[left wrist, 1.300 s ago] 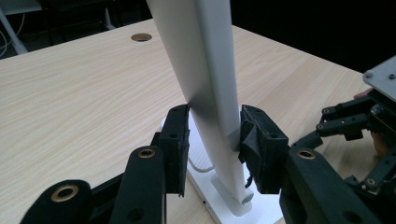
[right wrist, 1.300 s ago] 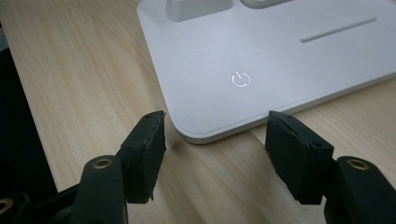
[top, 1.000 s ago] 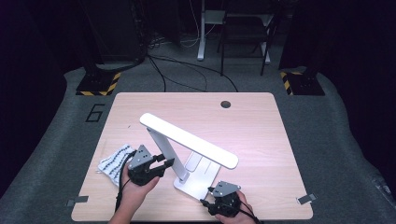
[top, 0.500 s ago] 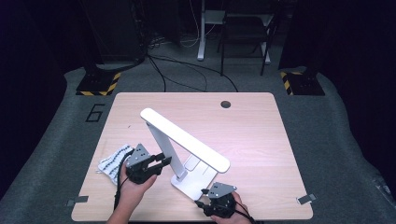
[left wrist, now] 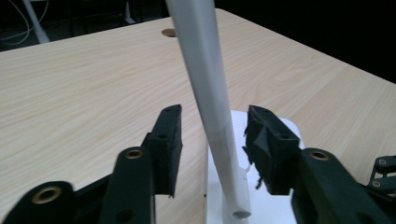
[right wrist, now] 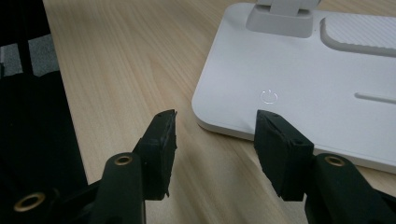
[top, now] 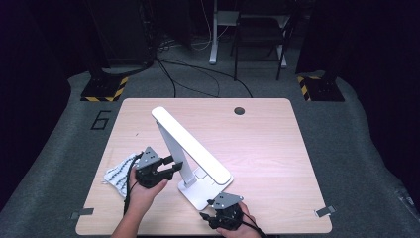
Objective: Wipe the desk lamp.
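Your white desk lamp [top: 190,148] stands at the table's [top: 267,148] near edge, head folded low. Your left gripper [left wrist: 212,135] gapes around its stem; your right gripper [right wrist: 215,135] gapes at its base [right wrist: 299,88].

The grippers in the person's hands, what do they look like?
Both the left gripper and the right gripper are black, each with a grey three-cornered plate on top and a black cable trailing toward the person. Up close, each has two chunky black jaws with ridged, slightly frayed pads and brass-coloured rings at the joints. The forearms are bare, with no sleeves in view.
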### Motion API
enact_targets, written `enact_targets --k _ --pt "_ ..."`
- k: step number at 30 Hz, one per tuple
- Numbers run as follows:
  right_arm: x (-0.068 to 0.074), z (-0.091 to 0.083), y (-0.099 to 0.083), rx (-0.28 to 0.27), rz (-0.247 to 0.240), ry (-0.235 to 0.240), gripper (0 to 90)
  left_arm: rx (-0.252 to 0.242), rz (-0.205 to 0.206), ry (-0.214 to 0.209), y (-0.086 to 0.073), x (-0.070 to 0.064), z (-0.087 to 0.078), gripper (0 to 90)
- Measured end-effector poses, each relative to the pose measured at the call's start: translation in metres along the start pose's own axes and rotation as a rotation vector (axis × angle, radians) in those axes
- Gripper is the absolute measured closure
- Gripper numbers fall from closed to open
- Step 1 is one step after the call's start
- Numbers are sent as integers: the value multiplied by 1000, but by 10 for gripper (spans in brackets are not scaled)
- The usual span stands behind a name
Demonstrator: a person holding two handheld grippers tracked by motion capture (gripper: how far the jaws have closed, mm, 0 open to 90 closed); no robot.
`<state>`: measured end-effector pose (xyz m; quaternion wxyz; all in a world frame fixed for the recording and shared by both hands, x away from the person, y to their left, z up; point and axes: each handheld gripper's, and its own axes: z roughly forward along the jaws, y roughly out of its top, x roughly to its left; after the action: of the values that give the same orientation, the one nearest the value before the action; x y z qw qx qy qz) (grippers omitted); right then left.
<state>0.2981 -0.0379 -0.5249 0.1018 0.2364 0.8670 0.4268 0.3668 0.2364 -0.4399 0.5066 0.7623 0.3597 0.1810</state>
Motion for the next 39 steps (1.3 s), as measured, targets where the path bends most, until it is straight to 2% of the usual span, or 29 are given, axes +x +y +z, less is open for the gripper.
enact_targets --k 5,6,10,12,16,18,21,24,30,39 --pt "-1 5 4 -3 -13 -8 487 -6 -15 18 -3 1 -9 505" --pt "0 7 5 0 2 -10 488 -15 -15 24 -4 1 -10 502" --pt "-1 13 10 -4 24 -4 488 -4 -15 18 -9 1 -14 492" --pt "-2 16 13 -7 14 -2 488 4 -16 15 -12 1 -15 479" --pt "-3 21 16 -2 -3 10 487 18 -19 13 -18 -2 -15 457" --pt "-2 24 19 -4 4 16 487 22 -24 8 -22 -3 -15 449" --pt "-2 28 22 0 -12 18 487 47 -26 -4 -29 -5 -13 434" --pt "-2 32 25 2 -19 19 486 80 -9 5 -37 -9 -9 425" --pt "-5 37 30 8 -16 29 477 93 9 13 -43 -10 -4 404" --pt "-8 45 36 8 -27 17 464 104 -2 16 -49 -8 -1 389"
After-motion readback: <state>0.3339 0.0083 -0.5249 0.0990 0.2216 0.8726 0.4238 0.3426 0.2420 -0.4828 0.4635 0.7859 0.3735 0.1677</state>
